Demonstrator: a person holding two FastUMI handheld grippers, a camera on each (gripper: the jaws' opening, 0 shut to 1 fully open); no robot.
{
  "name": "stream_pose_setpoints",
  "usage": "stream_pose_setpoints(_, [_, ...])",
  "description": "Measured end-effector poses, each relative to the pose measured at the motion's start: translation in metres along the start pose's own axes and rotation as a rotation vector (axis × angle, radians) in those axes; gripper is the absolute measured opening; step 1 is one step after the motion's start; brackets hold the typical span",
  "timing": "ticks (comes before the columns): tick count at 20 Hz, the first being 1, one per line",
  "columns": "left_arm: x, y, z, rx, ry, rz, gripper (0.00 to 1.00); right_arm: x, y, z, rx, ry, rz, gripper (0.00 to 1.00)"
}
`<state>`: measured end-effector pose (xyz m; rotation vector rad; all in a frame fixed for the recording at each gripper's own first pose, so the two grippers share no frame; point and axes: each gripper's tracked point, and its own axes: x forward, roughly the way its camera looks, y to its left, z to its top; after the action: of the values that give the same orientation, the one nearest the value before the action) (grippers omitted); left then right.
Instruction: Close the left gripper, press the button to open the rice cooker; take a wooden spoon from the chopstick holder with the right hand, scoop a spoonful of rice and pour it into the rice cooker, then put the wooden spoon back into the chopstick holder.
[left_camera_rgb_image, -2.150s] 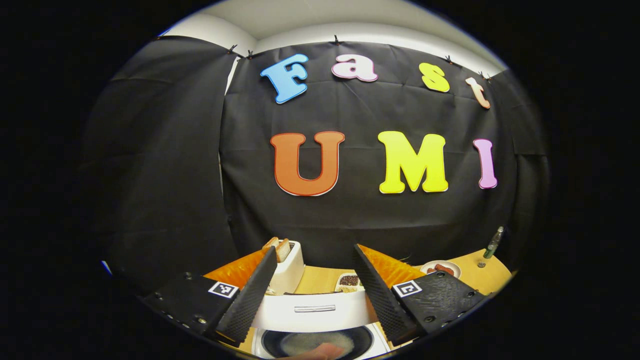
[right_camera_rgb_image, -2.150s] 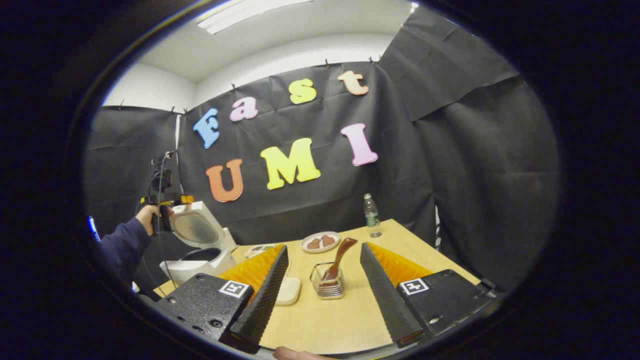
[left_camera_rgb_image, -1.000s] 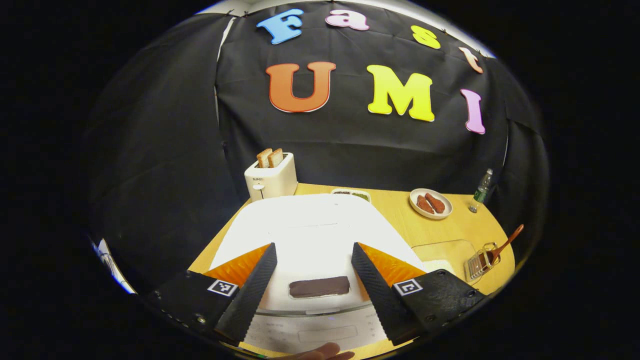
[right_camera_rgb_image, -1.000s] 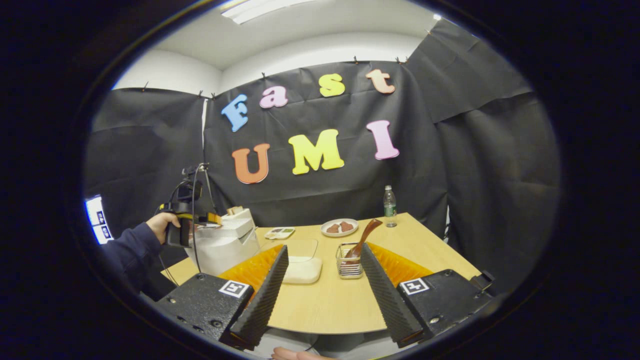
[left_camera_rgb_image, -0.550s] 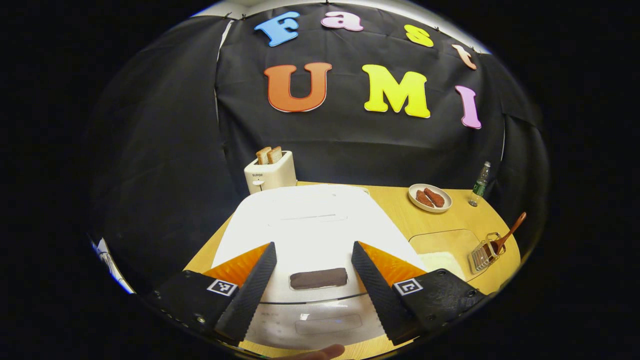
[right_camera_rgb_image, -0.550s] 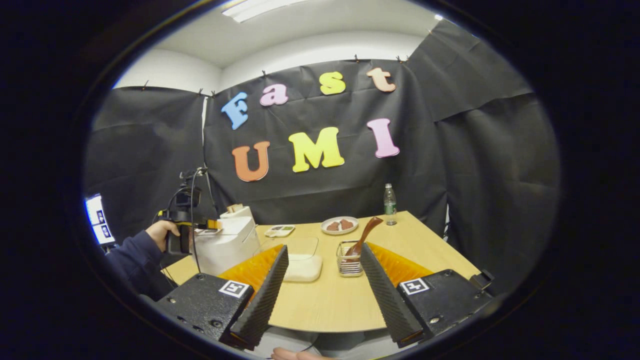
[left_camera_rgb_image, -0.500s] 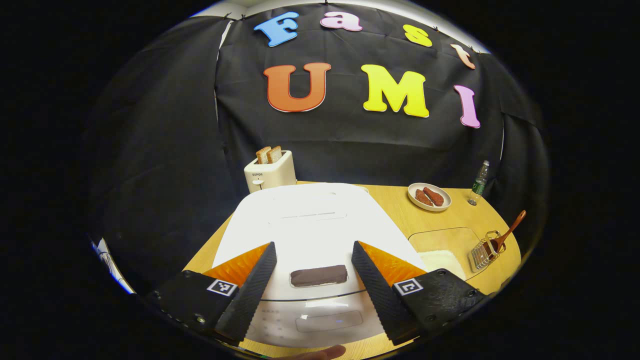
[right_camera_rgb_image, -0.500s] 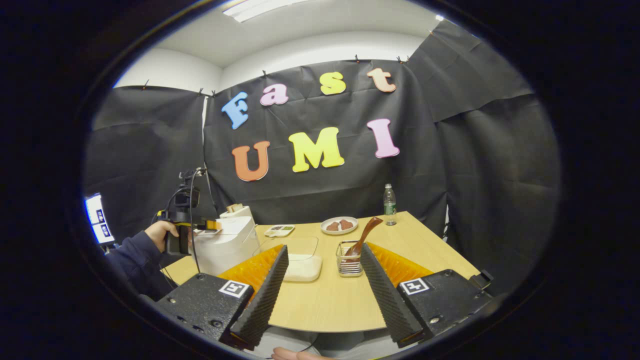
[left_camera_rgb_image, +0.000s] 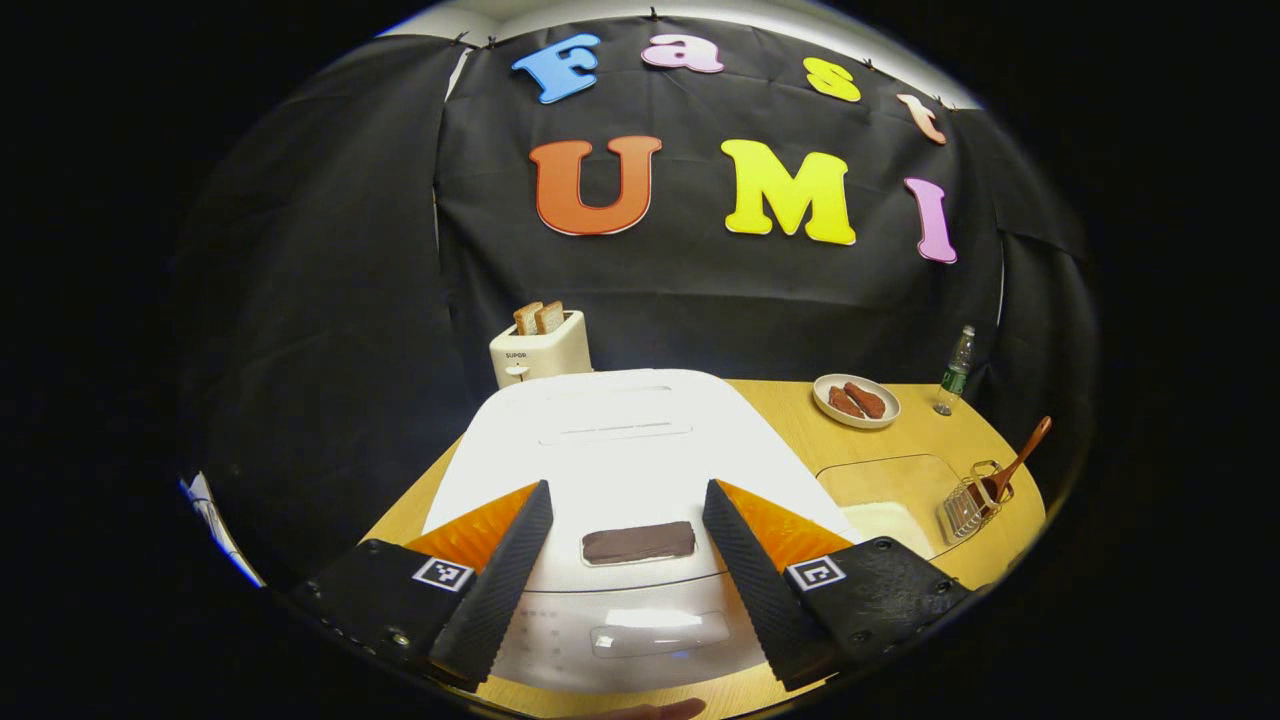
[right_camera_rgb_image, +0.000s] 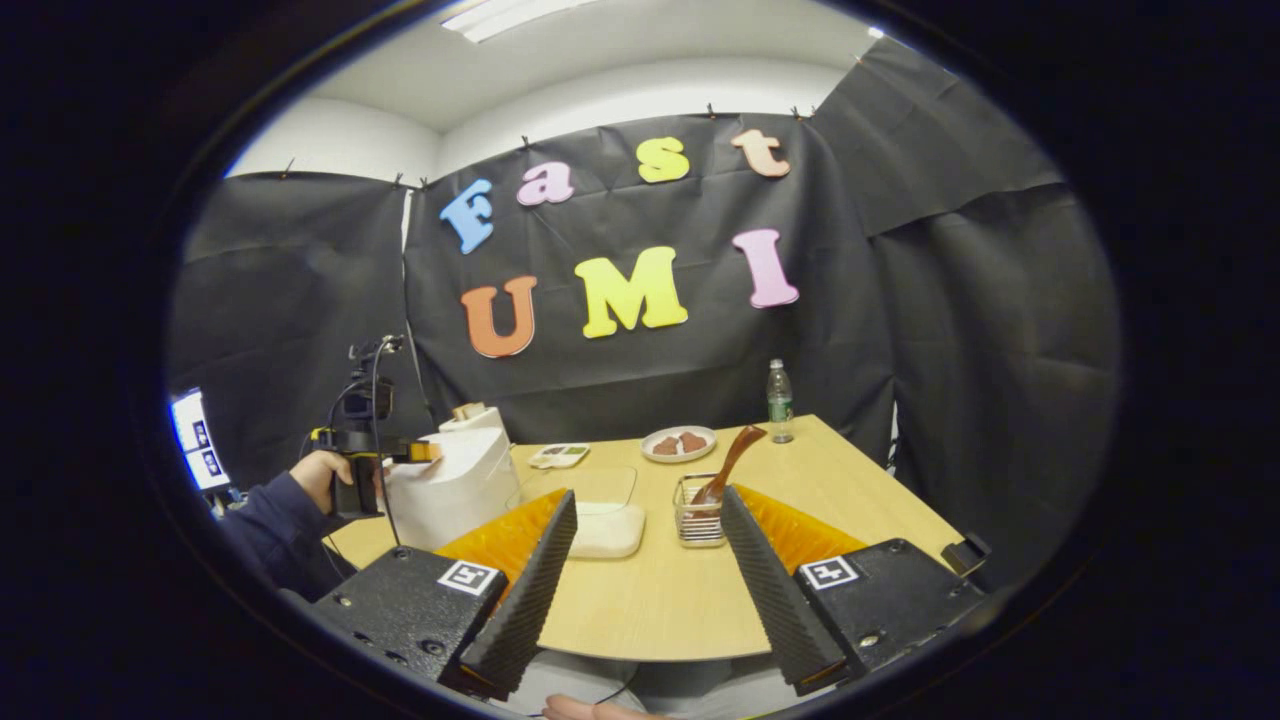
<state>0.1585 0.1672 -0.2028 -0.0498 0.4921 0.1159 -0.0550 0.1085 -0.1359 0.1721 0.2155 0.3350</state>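
The white rice cooker (left_camera_rgb_image: 620, 450) sits with its lid down. My left gripper (left_camera_rgb_image: 626, 490) hovers open just above the lid's front, its fingers either side of the dark button (left_camera_rgb_image: 638, 542). In the right gripper view a hand holds the left gripper (right_camera_rgb_image: 365, 450) at the rice cooker (right_camera_rgb_image: 450, 485). The wooden spoon (right_camera_rgb_image: 730, 468) stands tilted in the wire chopstick holder (right_camera_rgb_image: 700, 520), beside the clear rice container (right_camera_rgb_image: 600, 520). My right gripper (right_camera_rgb_image: 648, 494) is open and empty, held back over the table's near edge. The spoon (left_camera_rgb_image: 1015, 470) and holder (left_camera_rgb_image: 965, 505) also lie at the right of the left gripper view.
A toaster (left_camera_rgb_image: 540, 350) with bread stands behind the cooker. At the back of the wooden table (right_camera_rgb_image: 660, 600) are a plate of sausages (left_camera_rgb_image: 856, 400), a water bottle (left_camera_rgb_image: 957, 358) and a small compartment tray (right_camera_rgb_image: 560, 457).
The cooker's lid, raised two seconds ago over the pot, has come down shut. My left gripper dropped with it, then eased back. My right gripper drew back from the holder.
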Motion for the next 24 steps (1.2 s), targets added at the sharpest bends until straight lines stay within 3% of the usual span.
stream_pose_setpoints(5, [0.002,0.0,-0.001,-0.012,-0.042,0.011,0.99,0.002,0.0,0.0,0.001,0.007,-0.008,0.94])
stream_pose_setpoints(9, [0.001,0.0,0.006,-0.014,-0.152,0.013,0.98,0.003,0.004,0.01,-0.021,-0.014,-0.011,0.94])
stream_pose_setpoints(12, [-0.006,-0.001,0.006,-0.021,-0.143,0.043,0.96,0.008,0.002,0.023,-0.028,-0.039,-0.021,0.94])
stream_pose_setpoints(17, [-0.054,-0.024,0.047,0.004,-0.219,-0.007,0.95,0.01,-0.013,0.031,-0.029,-0.065,-0.075,0.94])
stream_pose_setpoints(24, [-0.134,-0.028,0.058,-0.016,-0.281,0.005,0.95,0.006,-0.028,0.033,-0.007,-0.057,-0.096,0.94])
